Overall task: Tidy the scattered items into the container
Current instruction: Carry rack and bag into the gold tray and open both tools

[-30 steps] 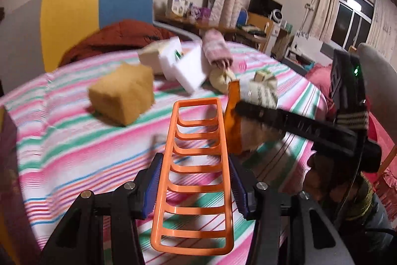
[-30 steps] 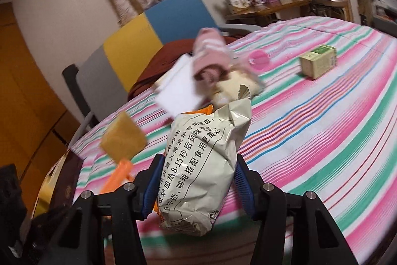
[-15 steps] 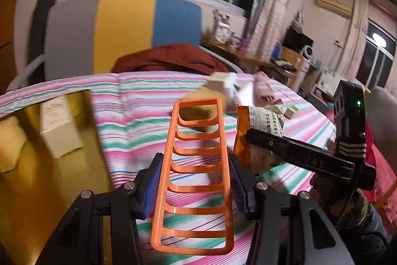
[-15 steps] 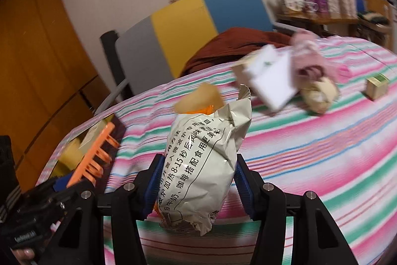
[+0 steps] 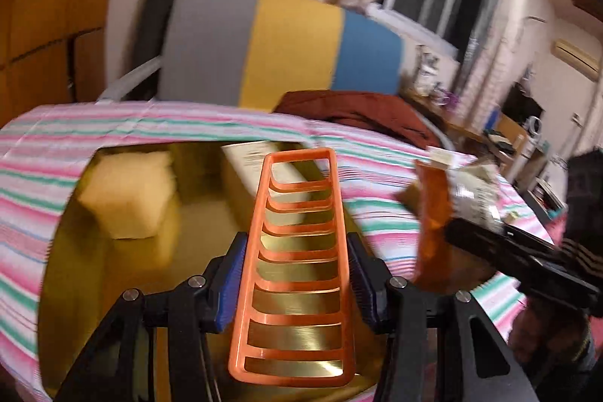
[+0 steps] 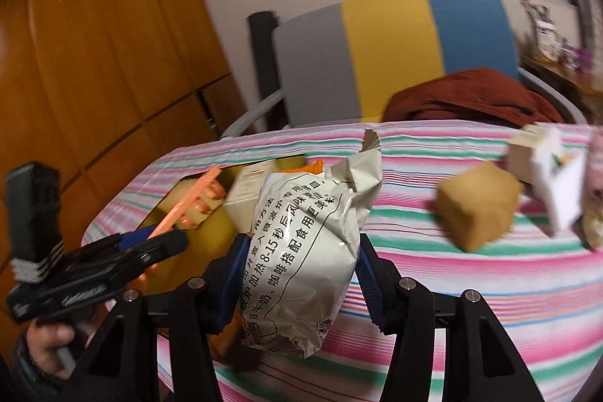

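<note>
The orange slatted rack [image 5: 297, 262] is pinched between the blue pads of the left gripper [image 5: 297, 283], low in the frame's centre, above the gold container [image 5: 71, 270]. Inside, a yellow sponge [image 5: 130, 193] sits upper left and a pale box [image 5: 245, 172] by the far rim; the near floor lies bare. The right gripper [image 6: 301, 283] clamps a white snack bag [image 6: 309, 251] at the container's right edge. A tan block [image 6: 476, 206] sits right on the striped cloth [image 6: 471, 292].

Left gripper [image 5: 297, 283] angled downward, blue pads clamped on orange rack [image 5: 297, 251]. Right gripper [image 6: 299, 279] likewise tilted, clamped on snack bag [image 6: 309, 251]. Hand [image 6: 45, 345], blurred, apparently grips left handle.
</note>
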A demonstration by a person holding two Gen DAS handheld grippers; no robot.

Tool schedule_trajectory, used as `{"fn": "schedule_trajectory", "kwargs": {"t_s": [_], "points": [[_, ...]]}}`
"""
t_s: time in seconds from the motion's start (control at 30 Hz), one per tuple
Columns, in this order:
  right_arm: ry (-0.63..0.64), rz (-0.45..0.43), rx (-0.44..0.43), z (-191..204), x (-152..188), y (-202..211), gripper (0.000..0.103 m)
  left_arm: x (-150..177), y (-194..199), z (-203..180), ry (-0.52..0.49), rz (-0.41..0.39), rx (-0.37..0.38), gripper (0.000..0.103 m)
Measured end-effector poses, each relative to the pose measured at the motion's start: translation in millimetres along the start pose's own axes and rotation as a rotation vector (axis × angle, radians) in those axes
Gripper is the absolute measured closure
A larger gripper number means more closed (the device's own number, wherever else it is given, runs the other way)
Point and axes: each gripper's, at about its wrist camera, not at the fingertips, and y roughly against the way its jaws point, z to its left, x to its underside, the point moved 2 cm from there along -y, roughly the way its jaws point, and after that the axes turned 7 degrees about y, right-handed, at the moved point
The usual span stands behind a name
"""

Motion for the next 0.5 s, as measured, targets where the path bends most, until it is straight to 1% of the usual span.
{"fn": "schedule_trajectory", "kwargs": {"t_s": [0.07,0.23,0.33,0.43,0.5], "points": [[0.036,0.011,-0.021,14,-5,-11,0.047,-9,-8,18,0.033,0.021,-0.030,0.052],[0.121,0.058,-0.043,47,-12,-41,0.047,-25,-26,43,0.068,0.083,-0.053,0.052],[0.155,0.098,-0.036,58,-13,-62,0.047,-31,-41,52,0.081,0.133,-0.052,0.052],[0.175,0.148,-0.034,58,-11,-77,0.047,-37,-54,59,0.091,0.166,-0.056,0.052],[0.172,0.165,-0.030,58,-10,-84,0.046,-40,-65,63,0.107,0.195,-0.069,0.053]]}}
